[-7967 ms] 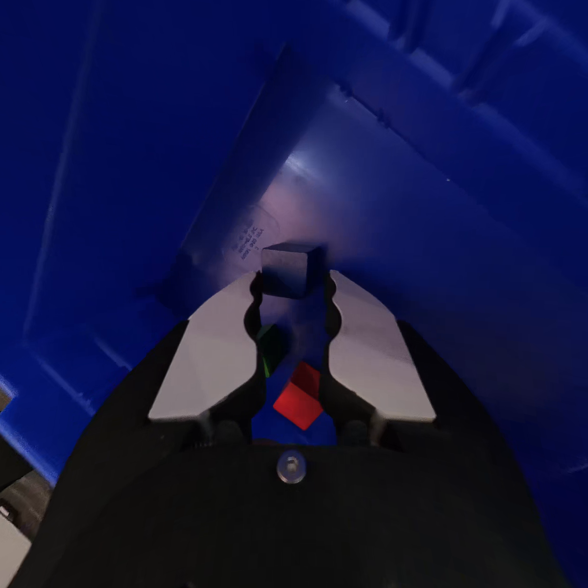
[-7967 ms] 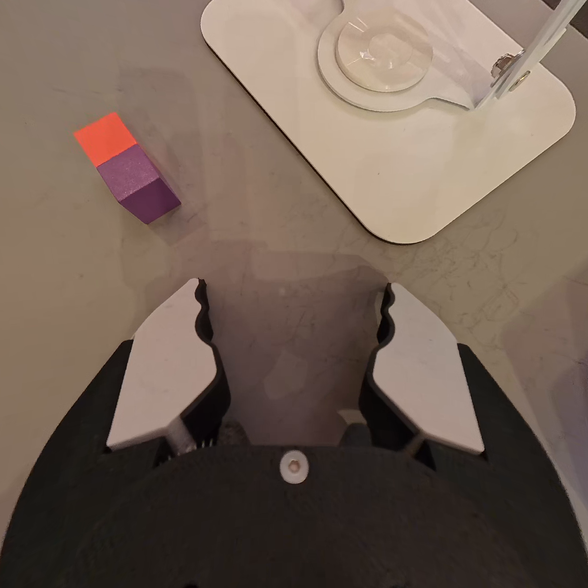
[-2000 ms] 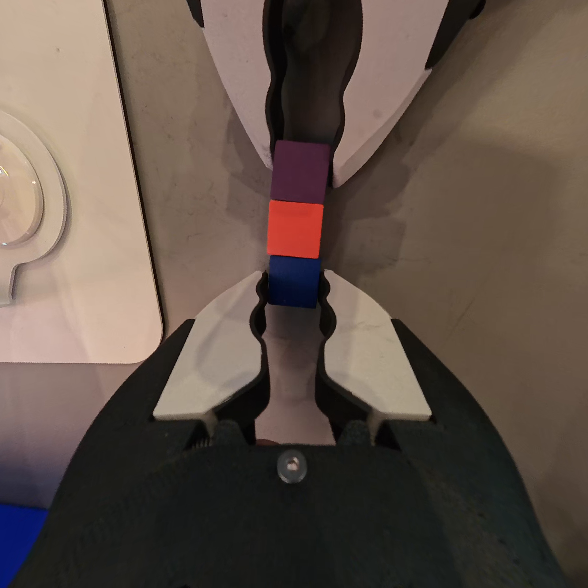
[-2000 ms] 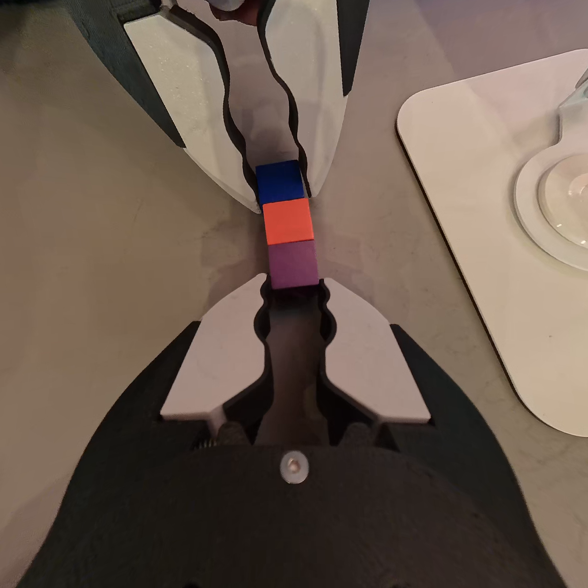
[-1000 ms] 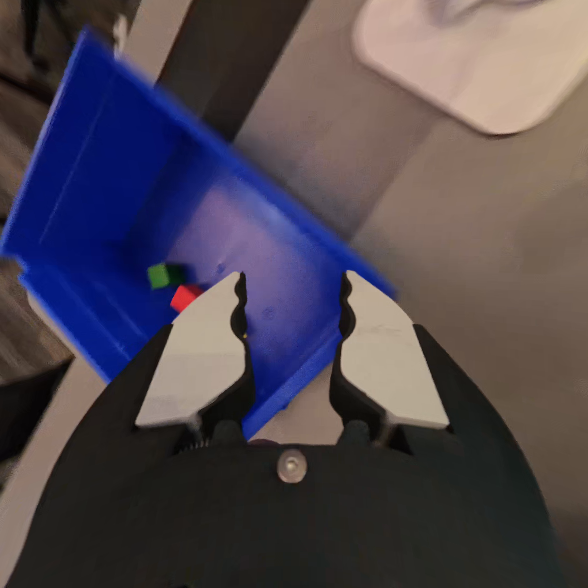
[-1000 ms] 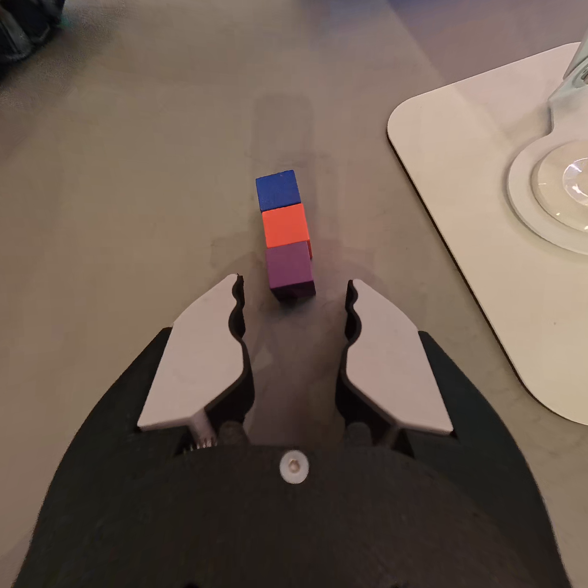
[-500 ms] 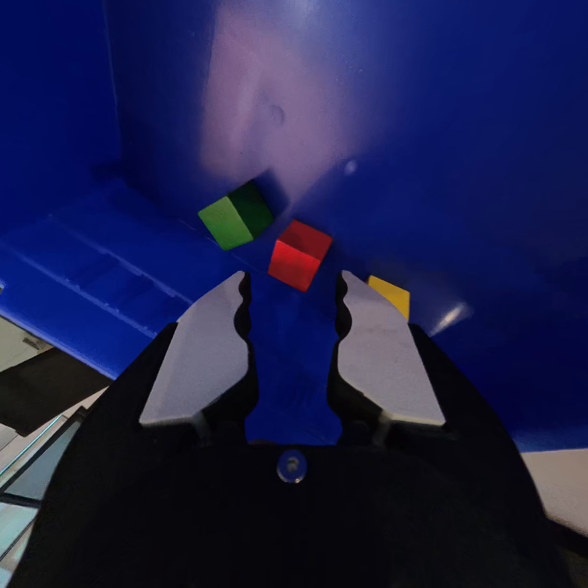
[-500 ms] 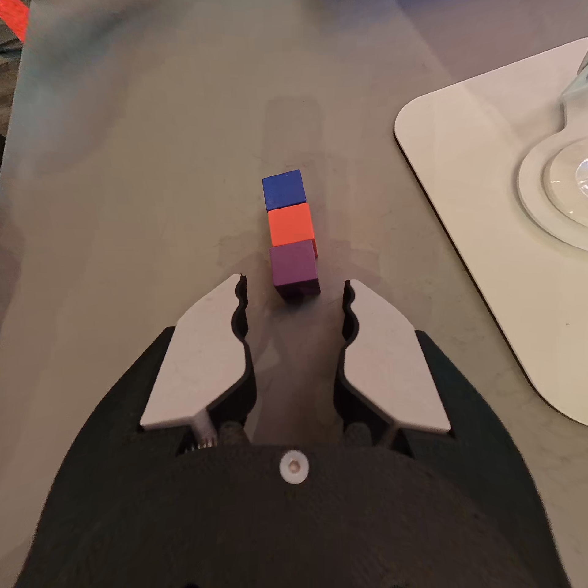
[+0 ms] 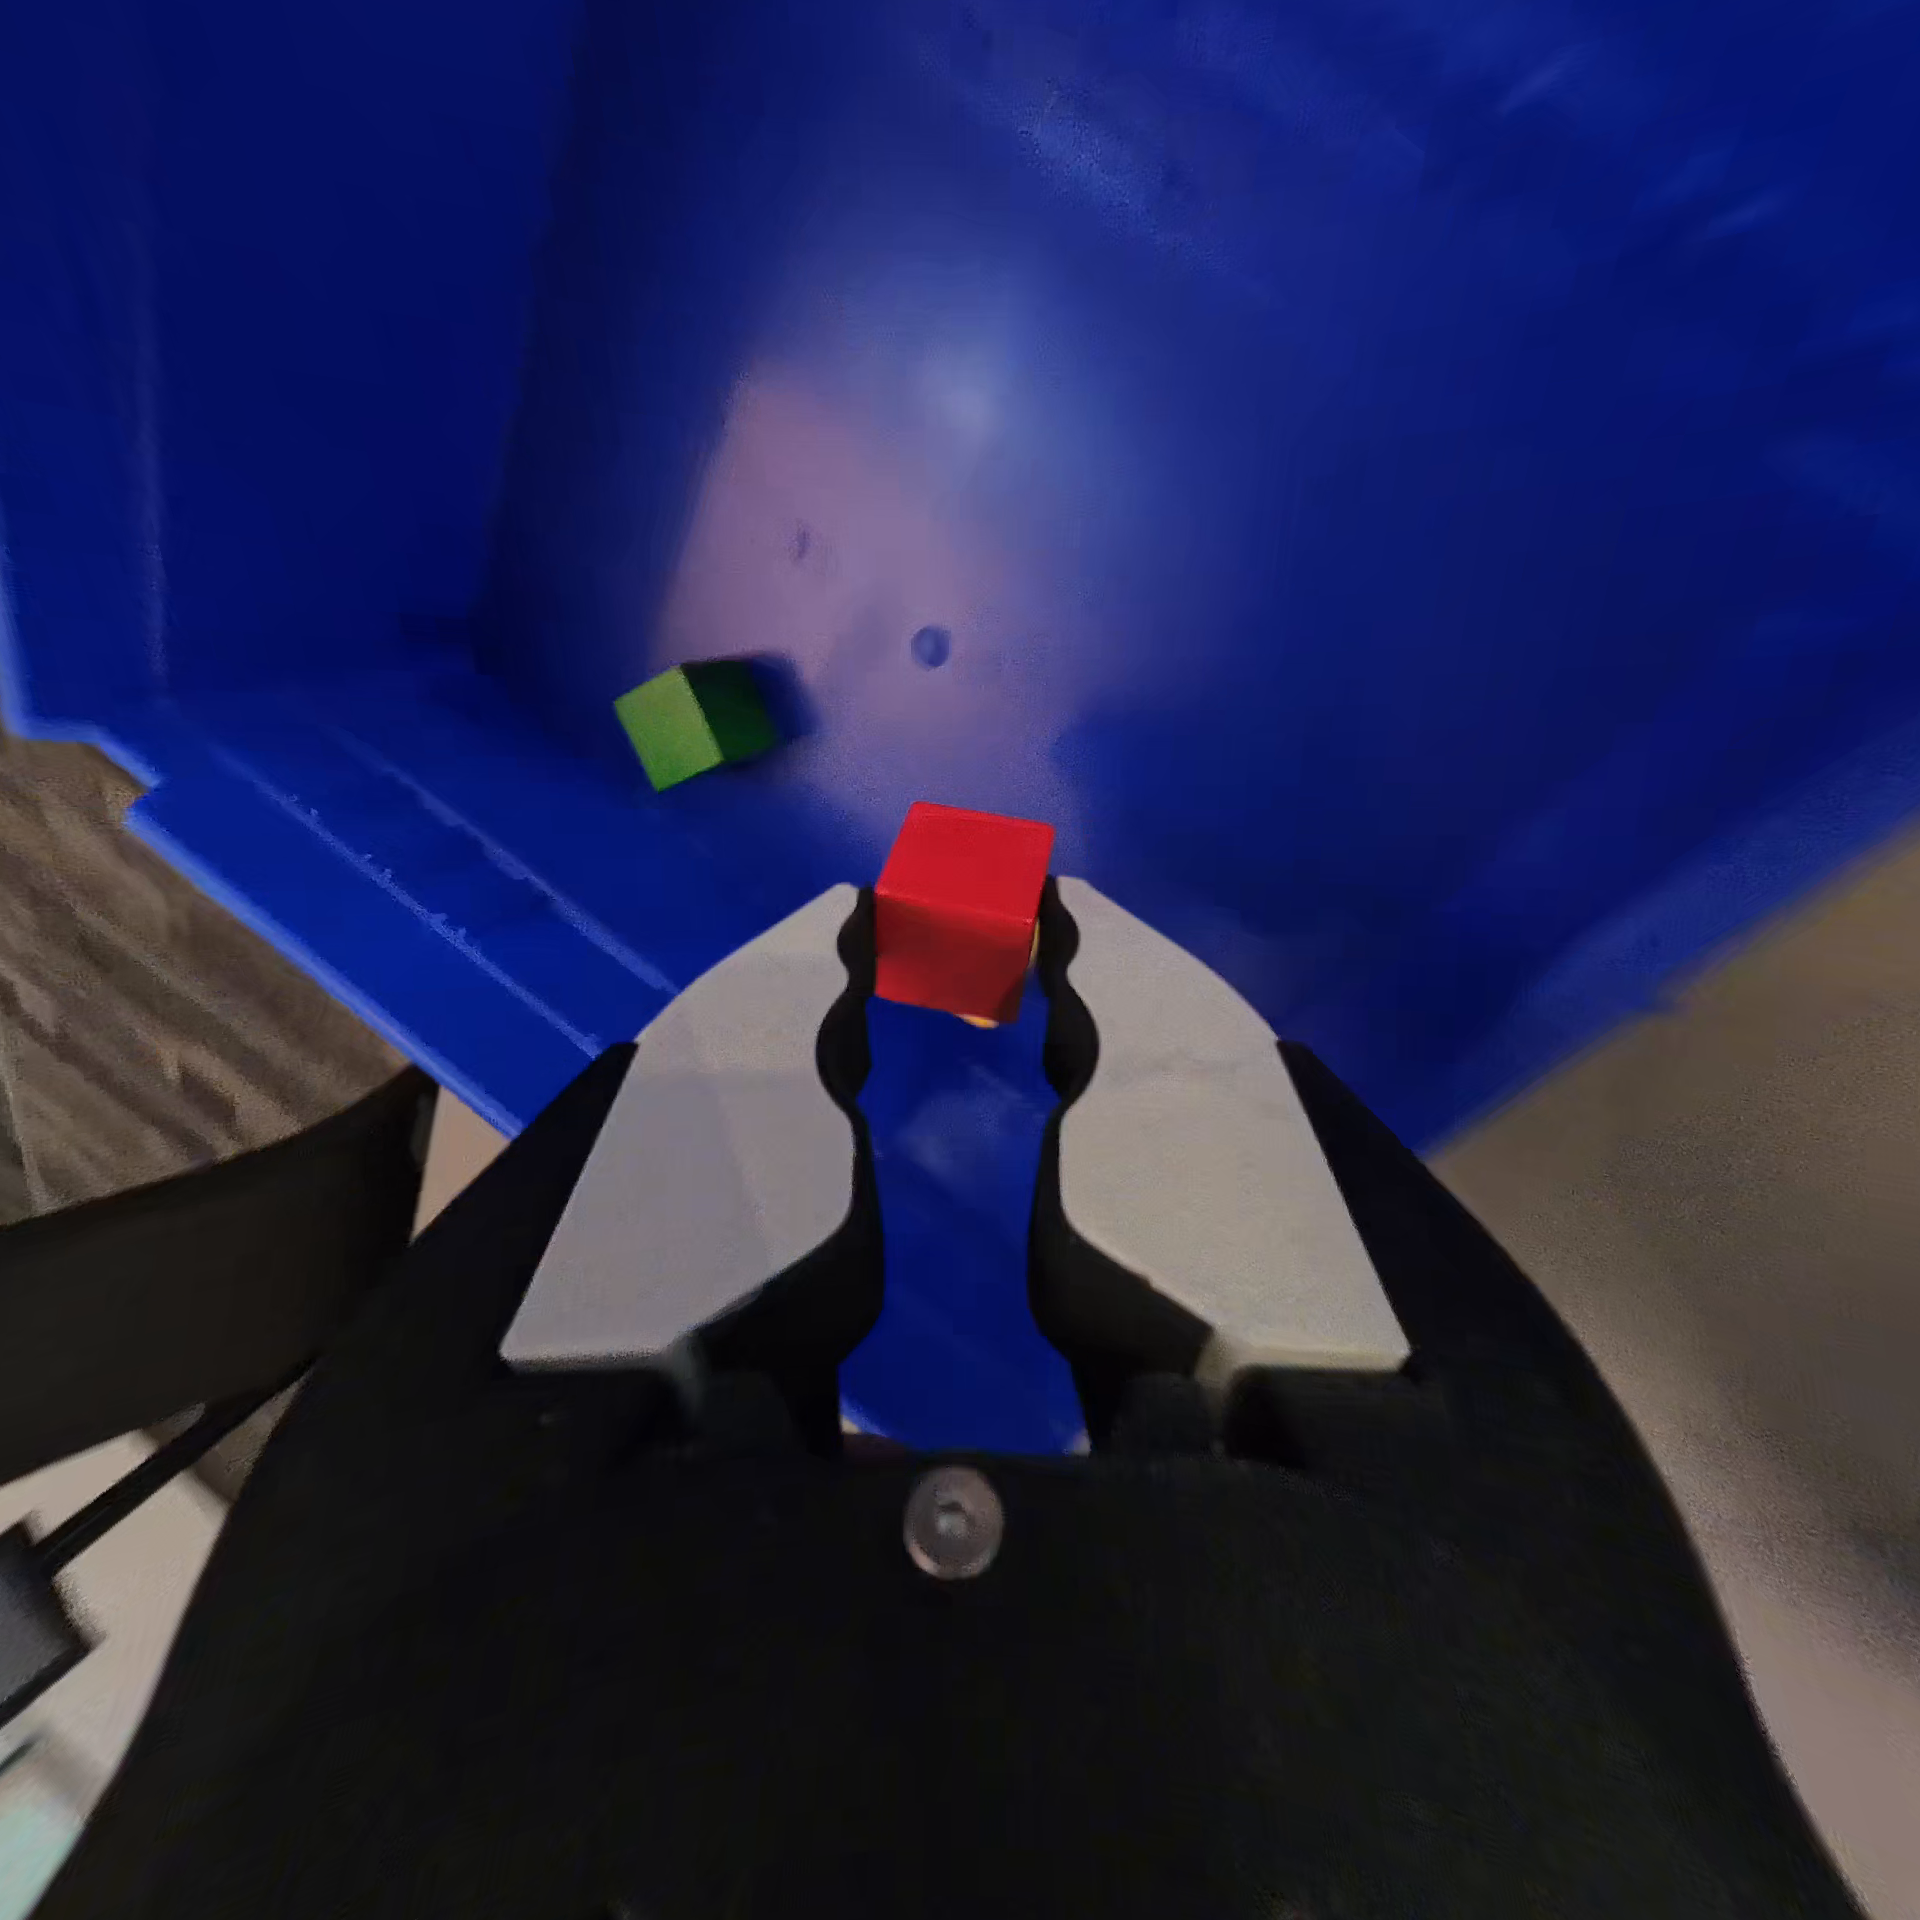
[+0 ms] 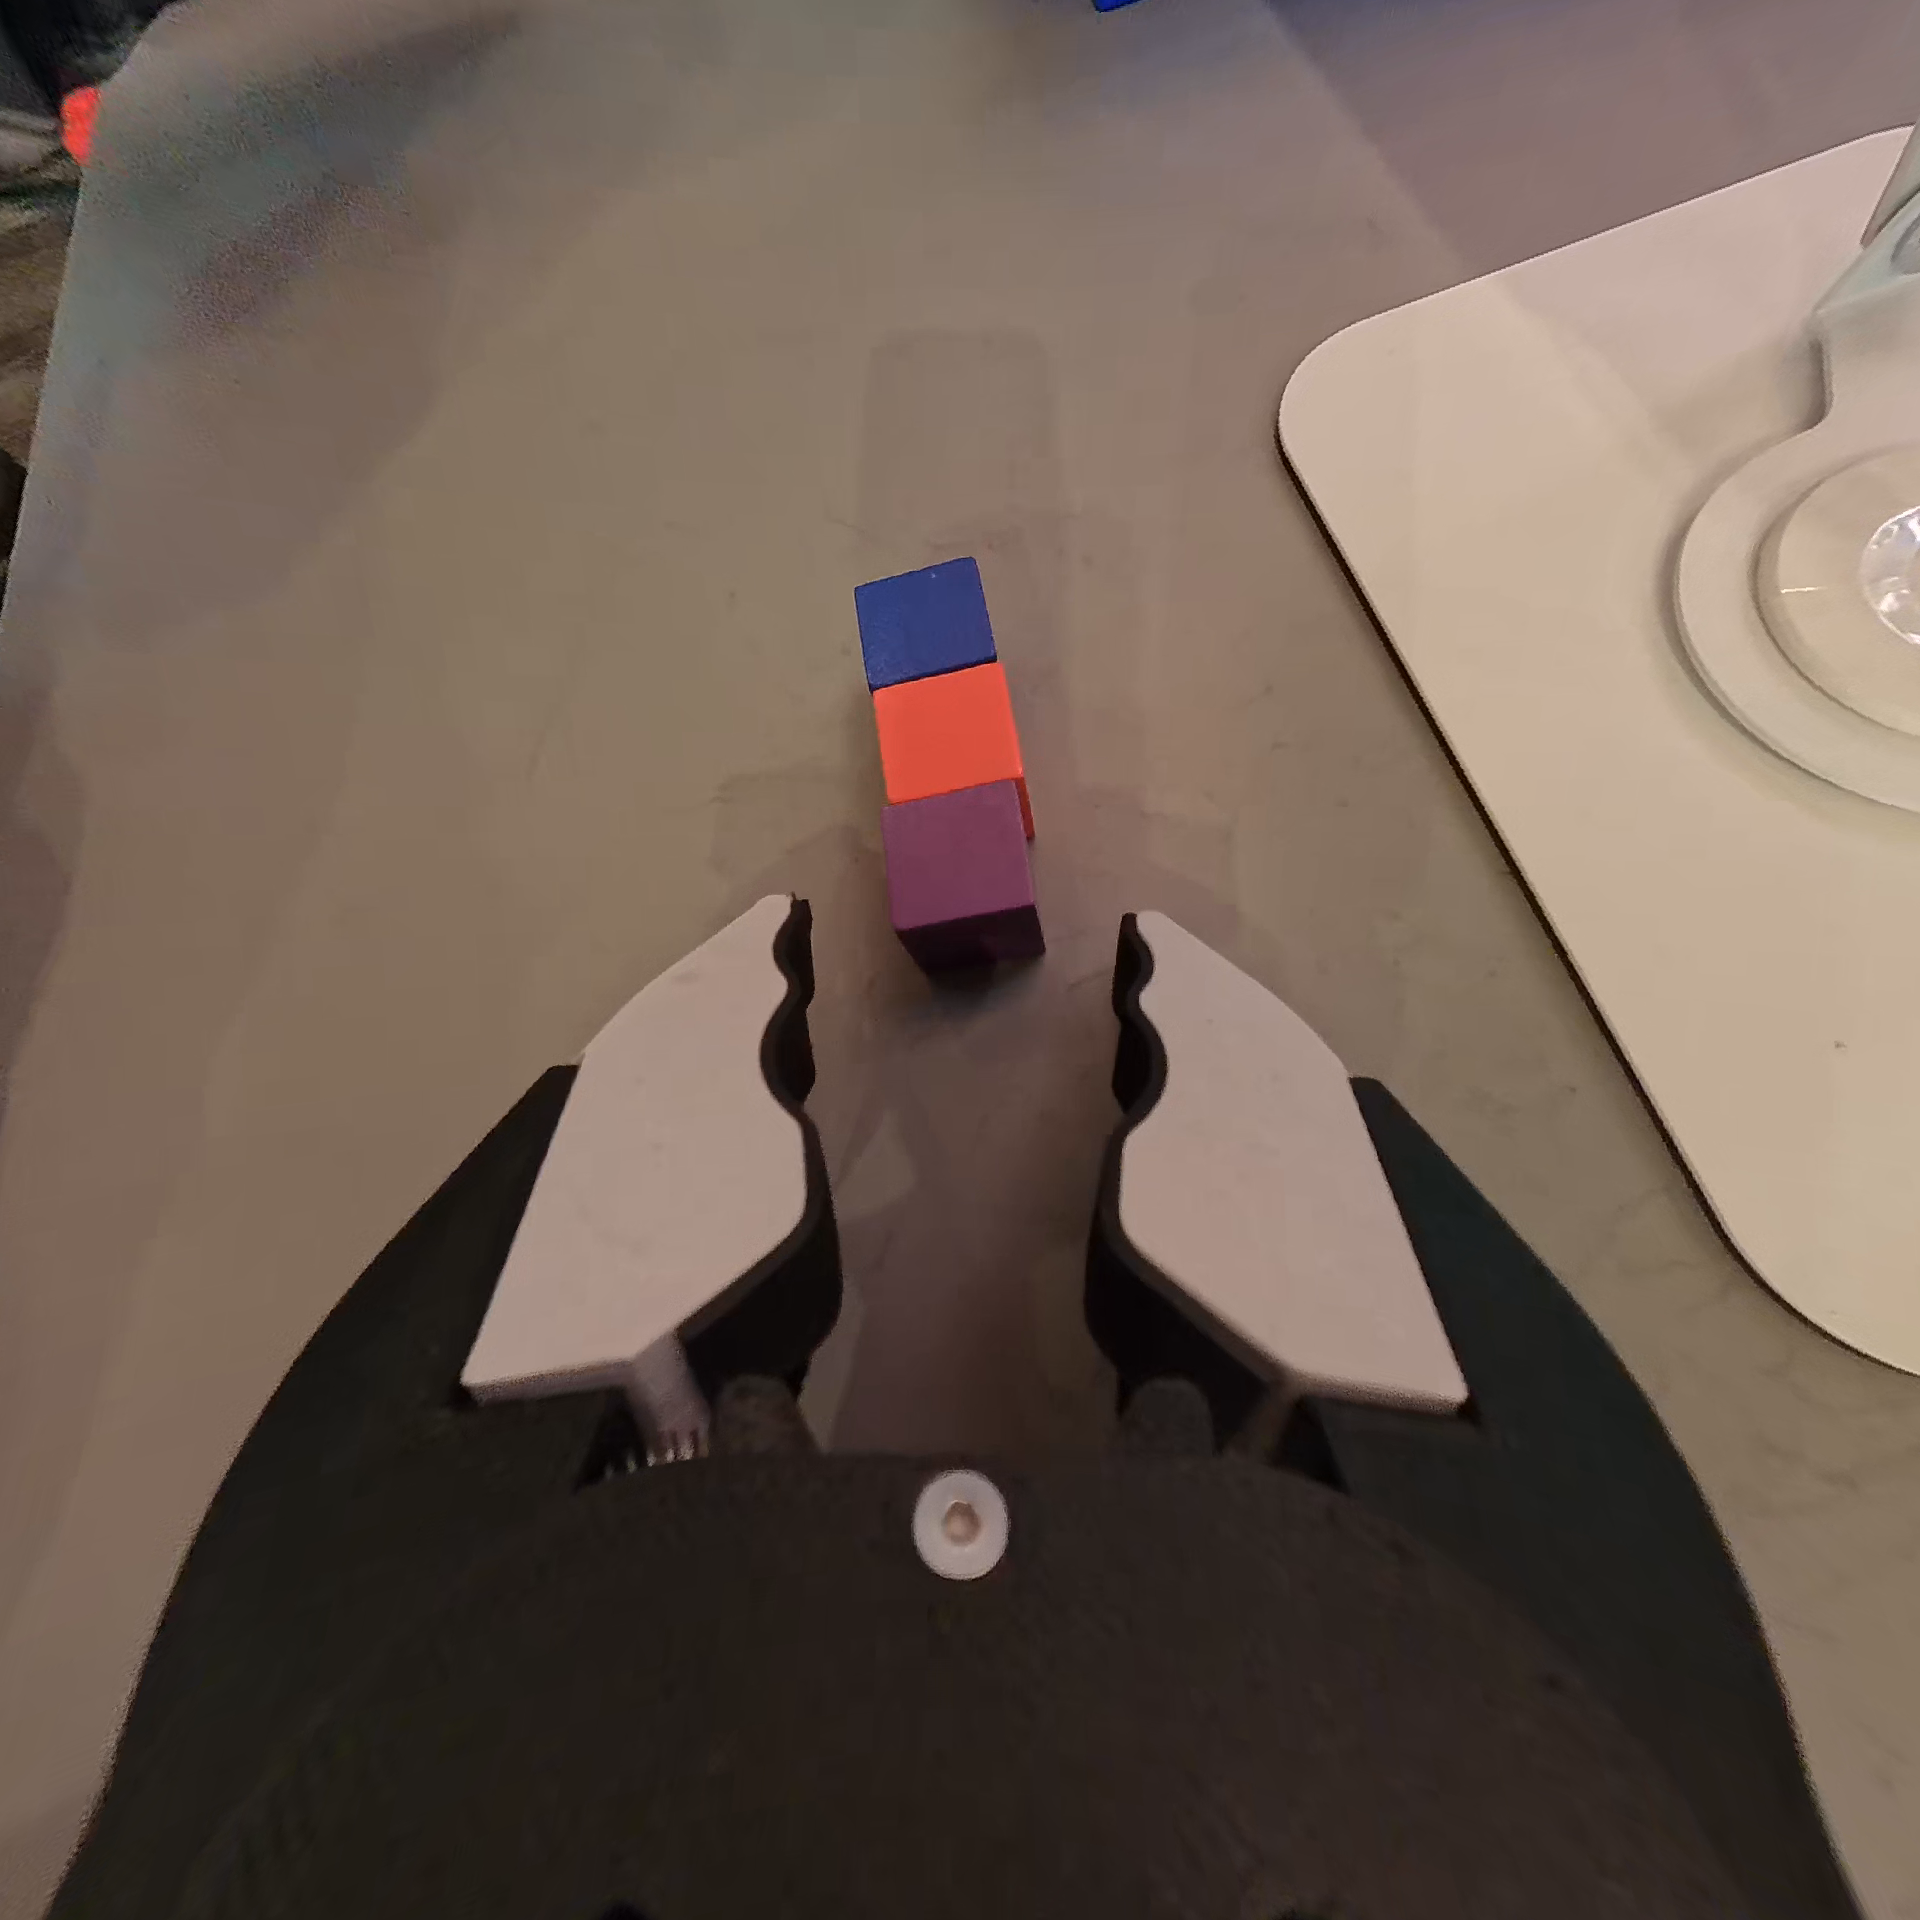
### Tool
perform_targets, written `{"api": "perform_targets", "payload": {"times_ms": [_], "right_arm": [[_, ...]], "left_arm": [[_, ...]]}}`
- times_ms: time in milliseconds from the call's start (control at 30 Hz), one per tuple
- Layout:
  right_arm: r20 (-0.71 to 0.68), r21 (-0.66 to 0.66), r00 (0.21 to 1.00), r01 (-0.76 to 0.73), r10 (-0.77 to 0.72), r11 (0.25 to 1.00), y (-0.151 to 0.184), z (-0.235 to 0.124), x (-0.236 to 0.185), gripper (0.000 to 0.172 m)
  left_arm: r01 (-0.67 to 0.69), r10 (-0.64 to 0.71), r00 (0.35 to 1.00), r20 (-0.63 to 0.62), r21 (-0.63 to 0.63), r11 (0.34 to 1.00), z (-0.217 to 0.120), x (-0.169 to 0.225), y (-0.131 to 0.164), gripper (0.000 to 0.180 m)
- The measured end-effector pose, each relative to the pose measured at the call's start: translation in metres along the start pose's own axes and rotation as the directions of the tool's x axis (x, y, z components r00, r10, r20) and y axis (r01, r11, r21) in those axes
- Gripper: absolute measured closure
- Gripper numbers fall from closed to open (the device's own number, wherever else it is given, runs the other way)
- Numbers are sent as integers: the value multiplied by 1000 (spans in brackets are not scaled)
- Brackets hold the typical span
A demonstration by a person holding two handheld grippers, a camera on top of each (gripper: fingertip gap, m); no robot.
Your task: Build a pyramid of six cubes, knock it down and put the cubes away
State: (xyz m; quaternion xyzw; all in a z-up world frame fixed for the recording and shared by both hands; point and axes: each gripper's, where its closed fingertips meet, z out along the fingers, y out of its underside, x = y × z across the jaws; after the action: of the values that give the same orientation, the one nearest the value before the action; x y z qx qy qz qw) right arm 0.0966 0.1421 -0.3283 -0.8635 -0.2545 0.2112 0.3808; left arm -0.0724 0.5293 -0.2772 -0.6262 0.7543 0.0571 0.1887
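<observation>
In the left wrist view my left gripper [image 9: 954,914] is shut on a red cube [image 9: 956,920] and holds it inside the blue bin [image 9: 1351,520]. A green cube [image 9: 694,723] lies on the bin's floor farther in. A sliver of yellow shows just under the red cube. In the right wrist view my right gripper [image 10: 961,920] is open and empty, just short of a row of three cubes on the table: purple [image 10: 961,868] nearest, then orange [image 10: 945,727], then blue [image 10: 923,623]. The purple cube stands ahead of the fingertips, untouched.
A white board [image 10: 1538,623] with a clear round stand lies on the grey table [image 10: 468,623] to the right of the row. The bin's rim [image 9: 364,873] runs along the lower left of the left wrist view, with dark floor beyond. Across from one pair of fingers to the other is roughly 45 cm.
My left gripper let go of the blue cube, swung into the bin and closed on the red cube. My right gripper opened, backed off the purple cube and has narrowed slightly.
</observation>
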Motion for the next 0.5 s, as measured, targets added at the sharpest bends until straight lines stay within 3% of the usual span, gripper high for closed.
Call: {"api": "perform_targets", "payload": {"times_ms": [100,233,367,433,500], "right_arm": [[-12,-2,1000,-2,2,1000,0,0,1,117],[-15,-4,1000,1,-1,1000,0,1,2,117],[-12,-1,1000,6,-6,1000,0,0,1,116],[-11,2,1000,5,-5,1000,0,0,0,116],[-10,6,1000,2,-2,1000,-1,-1,1,116]], "left_arm": [[32,-31,999,-7,253,967,-51,54,-29,152],[25,18,997,-78,512,859,-93,152,-83,152],[74,123,965,-233,687,722,-94,248,-147,152],[124,150,947,-284,756,643,-93,278,-174,152],[145,182,931,-317,776,613,-87,297,-192,152]]}}
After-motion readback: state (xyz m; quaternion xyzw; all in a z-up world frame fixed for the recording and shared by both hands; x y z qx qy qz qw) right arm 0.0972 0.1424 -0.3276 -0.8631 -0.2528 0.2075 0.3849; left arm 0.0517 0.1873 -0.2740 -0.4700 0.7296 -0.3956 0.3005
